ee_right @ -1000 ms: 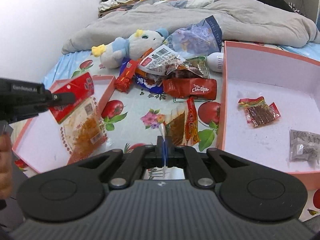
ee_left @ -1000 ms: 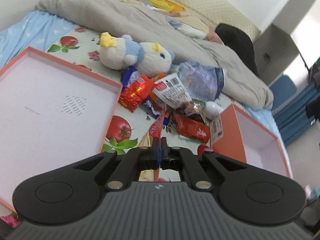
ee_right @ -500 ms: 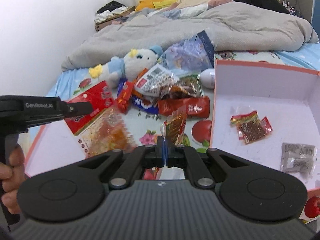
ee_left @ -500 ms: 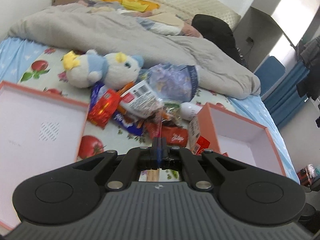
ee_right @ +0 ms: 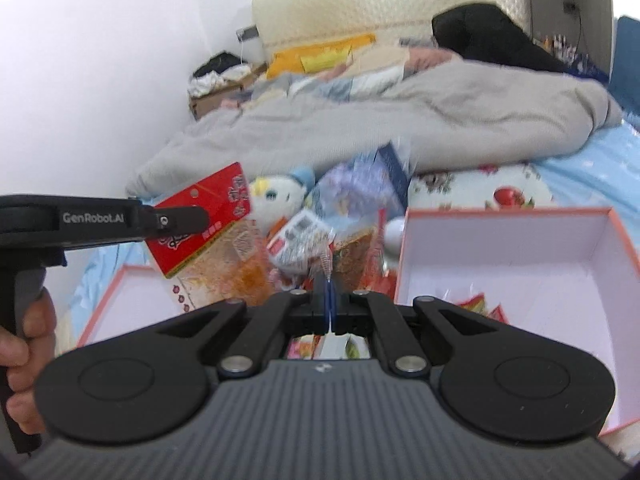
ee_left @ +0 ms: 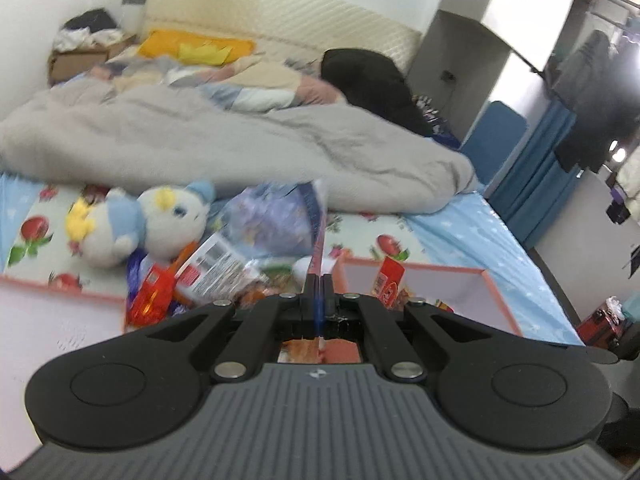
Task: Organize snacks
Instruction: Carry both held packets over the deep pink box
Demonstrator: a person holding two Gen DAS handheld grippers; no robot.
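My left gripper (ee_left: 318, 292) is shut on a red-topped clear snack bag, seen edge-on in the left wrist view (ee_left: 316, 248) and face-on in the right wrist view (ee_right: 216, 236), lifted above the left pink box (ee_right: 120, 300). My right gripper (ee_right: 328, 292) is shut on a small red and orange snack packet (ee_right: 356, 256), held up in the air beside the right pink box (ee_right: 516, 264). A pile of loose snacks (ee_left: 208, 276) lies on the bed between the boxes. The right box holds a few packets (ee_right: 480, 306).
A white and blue plush toy (ee_left: 152, 220) and a purple plastic bag (ee_left: 272, 216) lie behind the snack pile. A grey blanket (ee_left: 240, 148) covers the back of the bed. The bed edge drops off at the right (ee_left: 532, 272).
Both grippers have risen and tilted up with their packets, so the views now show more of the room. The left bag has swung higher over the left box.
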